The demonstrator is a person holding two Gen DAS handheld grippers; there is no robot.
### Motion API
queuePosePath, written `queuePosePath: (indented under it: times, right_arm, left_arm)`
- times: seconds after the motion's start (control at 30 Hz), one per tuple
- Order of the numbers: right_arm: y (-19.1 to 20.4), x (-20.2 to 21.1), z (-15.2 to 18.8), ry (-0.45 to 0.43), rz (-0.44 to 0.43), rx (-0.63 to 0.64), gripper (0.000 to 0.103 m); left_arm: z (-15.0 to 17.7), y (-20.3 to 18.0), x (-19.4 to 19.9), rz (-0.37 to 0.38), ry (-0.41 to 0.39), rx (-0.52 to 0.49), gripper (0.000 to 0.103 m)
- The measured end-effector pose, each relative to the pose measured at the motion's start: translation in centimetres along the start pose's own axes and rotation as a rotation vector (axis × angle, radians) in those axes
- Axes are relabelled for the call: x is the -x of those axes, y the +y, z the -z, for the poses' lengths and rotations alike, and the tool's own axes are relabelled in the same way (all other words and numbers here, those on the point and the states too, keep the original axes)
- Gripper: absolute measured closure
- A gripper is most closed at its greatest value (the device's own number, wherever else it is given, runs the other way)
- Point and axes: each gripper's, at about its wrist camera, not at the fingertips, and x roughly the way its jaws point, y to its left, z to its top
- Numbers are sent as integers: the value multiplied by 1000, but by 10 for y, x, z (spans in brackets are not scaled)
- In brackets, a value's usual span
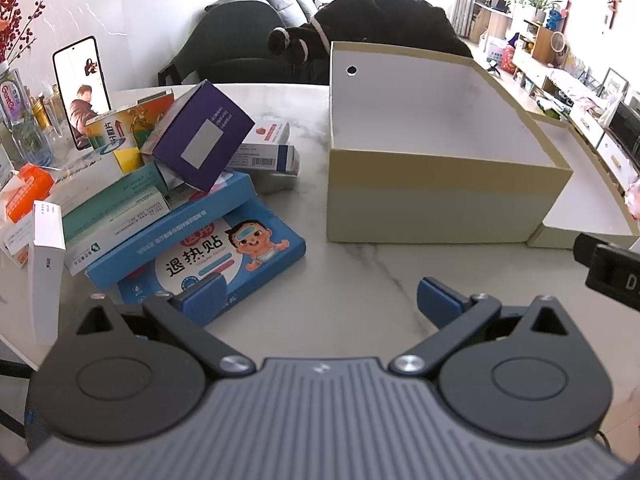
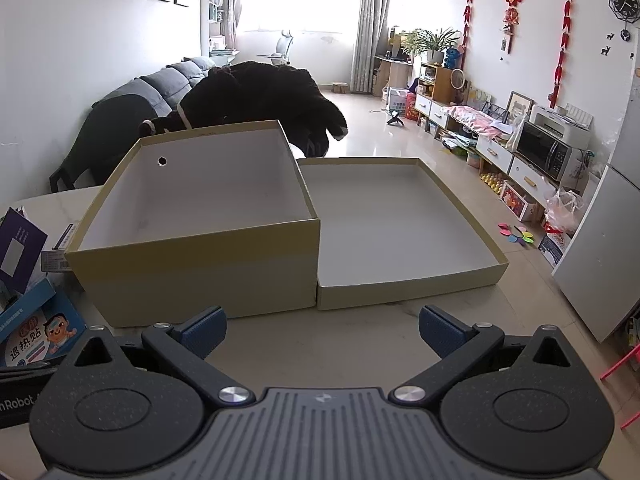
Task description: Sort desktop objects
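Observation:
A heap of small cartons lies at the left of the marble table: a blue fever-patch box (image 1: 208, 248), a purple box (image 1: 200, 136) tilted on top, teal-and-white medicine boxes (image 1: 116, 216) and a white upright box (image 1: 46, 268). A deep tan cardboard box (image 1: 440, 208) stands empty to the right, with its shallow lid (image 2: 400, 220) beside it. My left gripper (image 1: 320, 300) hovers open over bare table, its left fingertip over the blue box's corner. My right gripper (image 2: 320, 330) is open in front of the tan box (image 2: 200, 272) and lid, holding nothing.
A phone (image 1: 82, 88) stands propped behind the heap, with bottles (image 1: 20, 120) and an orange pack (image 1: 28, 196) at the far left. A dark coat on a chair (image 1: 380, 28) sits behind the table. The other gripper's black body (image 1: 612, 272) shows at the right edge.

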Motion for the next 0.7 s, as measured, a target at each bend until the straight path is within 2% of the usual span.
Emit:
queuePosePath:
  times: [0.7]
  right_arm:
    - [1,-15,-5,44,18,-4,0]
  left_arm:
    - [1,8,-12,14,39,13,0]
